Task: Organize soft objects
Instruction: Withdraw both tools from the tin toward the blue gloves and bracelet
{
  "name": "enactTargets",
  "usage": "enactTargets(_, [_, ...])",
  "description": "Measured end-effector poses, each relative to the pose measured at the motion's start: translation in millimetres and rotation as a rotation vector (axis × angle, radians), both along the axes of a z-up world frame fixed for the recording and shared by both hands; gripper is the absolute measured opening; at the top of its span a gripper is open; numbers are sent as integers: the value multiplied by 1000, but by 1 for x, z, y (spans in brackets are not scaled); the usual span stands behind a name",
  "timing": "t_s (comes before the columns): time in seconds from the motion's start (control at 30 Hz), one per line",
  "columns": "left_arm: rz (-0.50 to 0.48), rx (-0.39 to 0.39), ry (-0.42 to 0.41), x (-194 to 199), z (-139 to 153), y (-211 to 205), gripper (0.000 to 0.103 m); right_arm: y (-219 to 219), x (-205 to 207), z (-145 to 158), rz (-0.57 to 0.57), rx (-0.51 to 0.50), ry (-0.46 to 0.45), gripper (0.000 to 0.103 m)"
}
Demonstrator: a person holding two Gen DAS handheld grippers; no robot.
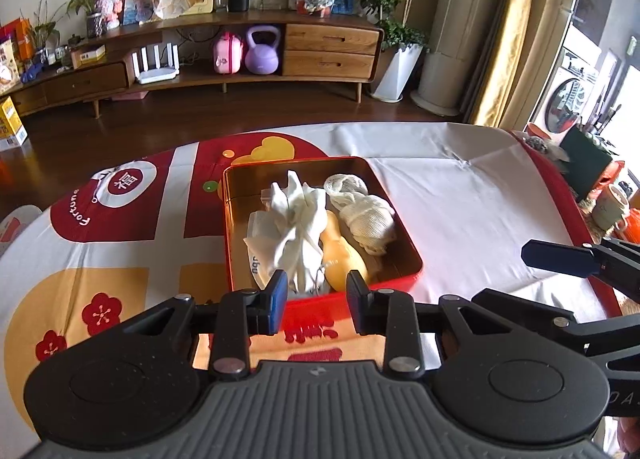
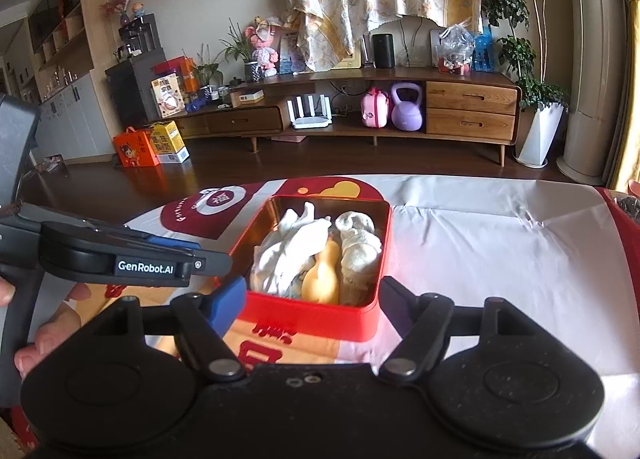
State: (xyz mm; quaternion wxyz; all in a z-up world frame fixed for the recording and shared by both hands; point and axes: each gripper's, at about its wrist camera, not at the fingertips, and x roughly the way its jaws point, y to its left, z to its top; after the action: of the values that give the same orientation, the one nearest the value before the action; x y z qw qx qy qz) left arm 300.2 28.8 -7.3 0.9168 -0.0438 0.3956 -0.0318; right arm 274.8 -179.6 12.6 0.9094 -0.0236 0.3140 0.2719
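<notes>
Red tin (image 1: 320, 291), open-topped, gold inside, placed on the worktop (image 1: 460, 199) over the printed cloth, nearer the far edge than the near one. Inside the tin, three soft items packed side by side: white cloth (image 1: 298, 227) bunched along the left wall, yellow piece (image 1: 340, 251) in the middle, cream knit roll (image 1: 364, 215) against the right wall. Cloth and yellow piece touching; roll just beside the yellow piece.

Left tool (image 1: 318, 293): parted to a moderate gap, nothing gripped. Blue-padded fingers (image 1: 276, 295) positioned at the tin's near wall, straddling the near end of the white cloth and the yellow piece. Contact with the tin not determinable.

Right tool (image 2: 312, 299): spread wide, nothing gripped. Fingers (image 2: 228, 299) set on either side of the tin's near wall, the tin (image 2: 312, 319) lying between them. Same contents in this view: white cloth (image 2: 288, 251) left, yellow piece (image 2: 322, 279) centre, knit roll (image 2: 358, 251) right.

Left tool (image 2: 216, 261) seen in the right wrist view from the side, close to the tin's near left corner. Right tool's finger (image 1: 560, 257) seen in the left wrist view, off the tin's right side, above bare cloth.
</notes>
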Motion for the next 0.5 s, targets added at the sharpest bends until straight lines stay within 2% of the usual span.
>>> enactTargets(0.07, [-7,3,-10,-10,3,-2,31,-3,-8,1,2,9,4,77])
enactTargets(0.1, [-9,-1,-13,-15,5,-3,35,-4,-11,1,3,11,3,77])
enactTargets(0.13, [-10,-8,-18,-19,6,-3,55,-6,-15,2,4,15,1,78])
enactTargets(0.2, [0,-25,-52,-31,10,-1,81,-9,-21,3,8,23,4,80])
enactTargets(0.27, [-4,-21,-81,-43,13,-1,82,-12,-27,3,7,28,5,82])
enactTargets(0.5, [-16,-24,-87,-71,11,-4,82,-21,-47,-1,10,41,5,91])
